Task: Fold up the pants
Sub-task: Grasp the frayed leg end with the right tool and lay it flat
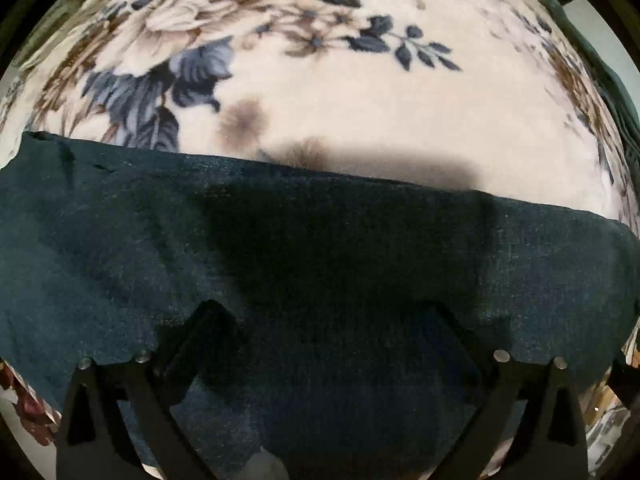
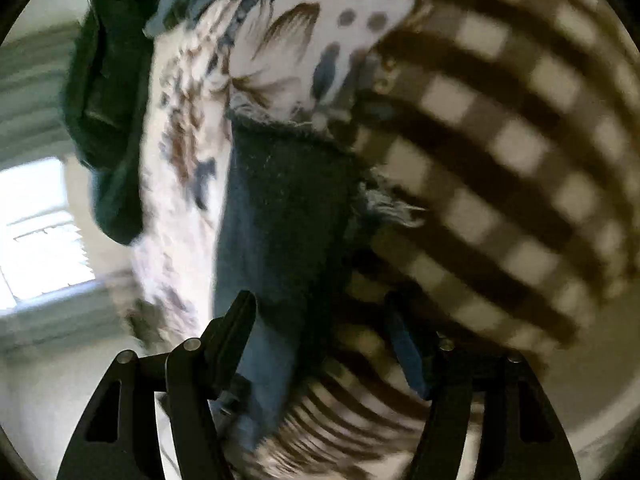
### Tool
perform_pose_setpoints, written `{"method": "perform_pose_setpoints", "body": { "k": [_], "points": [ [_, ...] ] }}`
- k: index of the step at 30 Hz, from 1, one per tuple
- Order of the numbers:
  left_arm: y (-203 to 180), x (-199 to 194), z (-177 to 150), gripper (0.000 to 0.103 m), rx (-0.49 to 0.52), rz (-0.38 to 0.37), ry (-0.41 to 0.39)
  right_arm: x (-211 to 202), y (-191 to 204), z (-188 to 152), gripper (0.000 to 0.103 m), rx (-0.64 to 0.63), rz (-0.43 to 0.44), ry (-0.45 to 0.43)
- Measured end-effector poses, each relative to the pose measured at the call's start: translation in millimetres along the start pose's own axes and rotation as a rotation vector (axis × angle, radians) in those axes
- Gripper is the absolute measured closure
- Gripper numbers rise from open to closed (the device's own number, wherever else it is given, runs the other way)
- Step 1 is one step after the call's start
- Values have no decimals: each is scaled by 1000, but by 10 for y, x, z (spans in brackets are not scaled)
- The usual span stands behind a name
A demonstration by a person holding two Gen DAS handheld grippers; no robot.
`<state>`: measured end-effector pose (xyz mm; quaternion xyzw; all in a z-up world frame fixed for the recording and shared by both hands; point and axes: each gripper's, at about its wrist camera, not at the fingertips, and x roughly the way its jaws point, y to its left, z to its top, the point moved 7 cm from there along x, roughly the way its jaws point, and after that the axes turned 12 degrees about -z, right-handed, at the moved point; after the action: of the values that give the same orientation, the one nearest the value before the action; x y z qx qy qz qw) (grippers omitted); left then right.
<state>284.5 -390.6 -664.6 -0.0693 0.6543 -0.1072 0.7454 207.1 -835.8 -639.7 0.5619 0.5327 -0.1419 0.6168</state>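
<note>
Honestly, your floral blanket [image 1: 360, 92] is plush and grabs denim: the pants [image 1: 320, 248] lie flat across its near side. Left gripper [image 1: 324, 320] hovers released above them; right gripper [image 2: 320, 320], spread too, straddles a frayed leg [image 2: 280, 200] and may drag it crooked.

Dark pants [image 1: 320, 248] on floral blanket [image 1: 360, 112]

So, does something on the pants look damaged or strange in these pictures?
Yes. In the right wrist view the pants end in a frayed hem with loose threads, and more fringe hangs at the side. It may be a raw-cut style. In the left wrist view the pants lie flat on the floral blanket, with small puckers near their upper left edge.
</note>
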Motion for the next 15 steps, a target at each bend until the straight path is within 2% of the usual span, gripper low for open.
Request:
{"method": "perform_pose_setpoints", "body": {
  "k": [3, 5, 7, 9, 11, 12, 15],
  "points": [
    [-2, -8, -52, 0, 7, -2, -17, 31, 117, 12, 33, 25, 192, -56],
    [6, -24, -90, 0, 10, -1, -24, 69, 177, 9, 33, 9, 236, -73],
    [2, -26, -125, 0, 10, 3, -27, 192, 156, 18, 33, 2, 201, -71],
    [18, -31, -202, 0, 9, 9, -30, 243, 172, 38, 34, 13, 210, -93],
    [16, -42, -156, 0, 8, 14, -25, 223, 232, 23, 49, 16, 194, -118],
    [-1, -51, -120, 0, 7, 16, -17, 218, 280, 11, 65, 2, 178, -129],
    [-38, -64, -59, 0, -1, 19, 14, 162, 375, -32, 68, -77, 70, -170]
  ]
}}
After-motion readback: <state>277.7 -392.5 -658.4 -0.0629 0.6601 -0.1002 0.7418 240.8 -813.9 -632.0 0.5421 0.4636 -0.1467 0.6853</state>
